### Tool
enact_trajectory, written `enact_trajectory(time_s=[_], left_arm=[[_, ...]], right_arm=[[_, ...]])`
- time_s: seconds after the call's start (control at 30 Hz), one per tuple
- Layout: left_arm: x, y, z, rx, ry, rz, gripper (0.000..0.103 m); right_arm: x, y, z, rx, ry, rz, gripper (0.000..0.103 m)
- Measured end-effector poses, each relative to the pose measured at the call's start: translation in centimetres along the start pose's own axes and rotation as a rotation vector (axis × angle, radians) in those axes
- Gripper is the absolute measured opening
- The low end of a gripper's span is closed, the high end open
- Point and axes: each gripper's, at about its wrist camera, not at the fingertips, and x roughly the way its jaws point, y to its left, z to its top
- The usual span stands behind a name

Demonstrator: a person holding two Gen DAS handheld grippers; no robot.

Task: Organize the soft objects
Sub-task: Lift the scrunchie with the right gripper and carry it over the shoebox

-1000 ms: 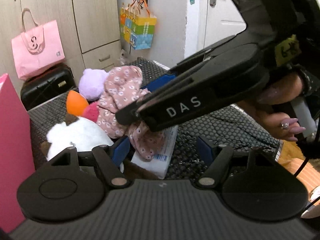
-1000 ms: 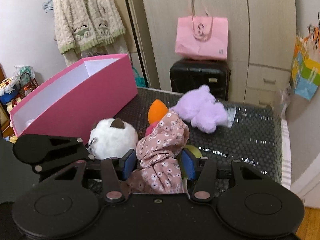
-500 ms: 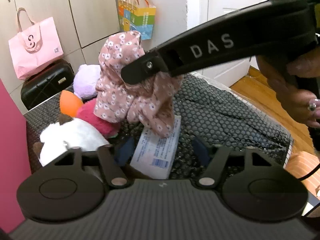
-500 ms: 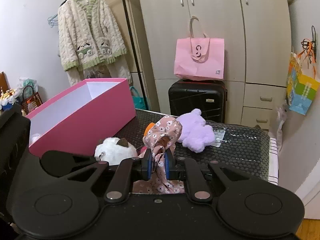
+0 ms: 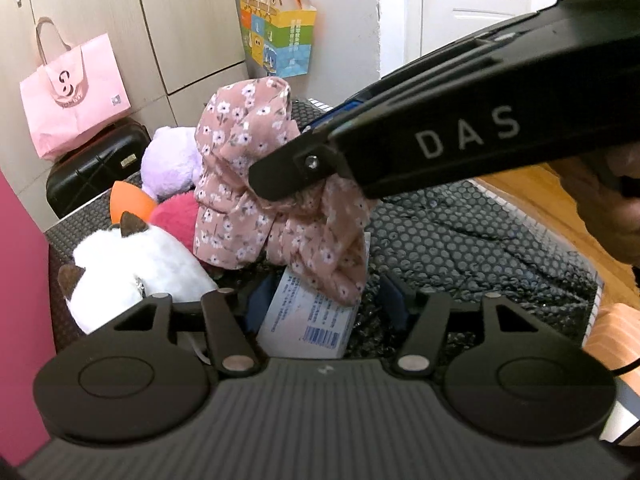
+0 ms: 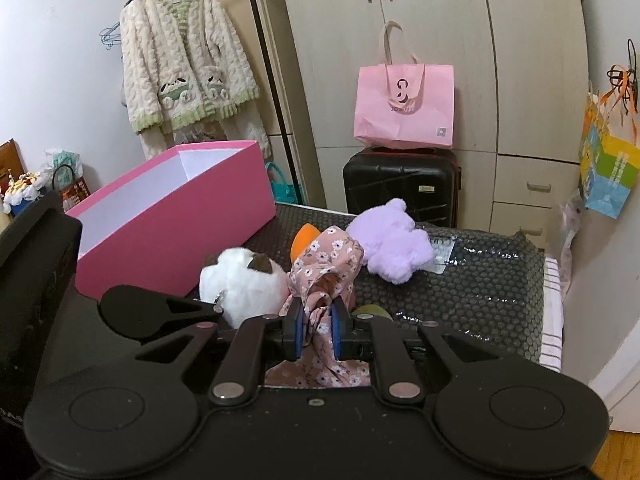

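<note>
So the one floral cloth [image 6: 320, 276] is mid-frame in the right wrist view, bunched up and pinched tight between the right gripper [image 6: 317, 334]'s two blue pads, with its tail hanging below them. In the left wrist view that same cloth [image 5: 256, 184] dangles center frame off the tip of the right gripper [image 5: 288, 176], lifted over the dark bubble mat [image 5: 460, 248].

The left gripper [image 5: 324, 312] sits at the bottom of its own view, jaws partly apart, one white labelled packet [image 5: 308, 324] lying between them, and I can't tell if the pads touch it.

Plush count: three. One white [image 6: 240, 284] left of the cloth, one purple [image 6: 392, 240] to its upper right, one red-and-orange [image 5: 172, 216] behind it. One pink box [image 6: 172, 216] left, open. Two bags further back: one pink [image 6: 404, 108], one colourful [image 5: 280, 40].
</note>
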Motion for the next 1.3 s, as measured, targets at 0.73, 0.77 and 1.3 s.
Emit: enact_trajectory(time_s=[0.73,0.77,1.3], left_arm=[[-5.0,1.5,-1.9,-0.135,-0.072,-0.065,0.039],[-5.3,1.6,-2.0,-0.142,-0.072,-0.067,0.039],[-9.1,2.9,-4.8,-0.214,-0.022,-0.110,0.039]], right_arm=[[-3.0,2.0,0.0,-0.008,-0.043,-0.017,0.016],[-3.3,2.1,0.0,-0.010,-0.050,-0.021,0.016],[-5.9,3.5,-1.6,0.023,-0.026,-0.072,0.016]])
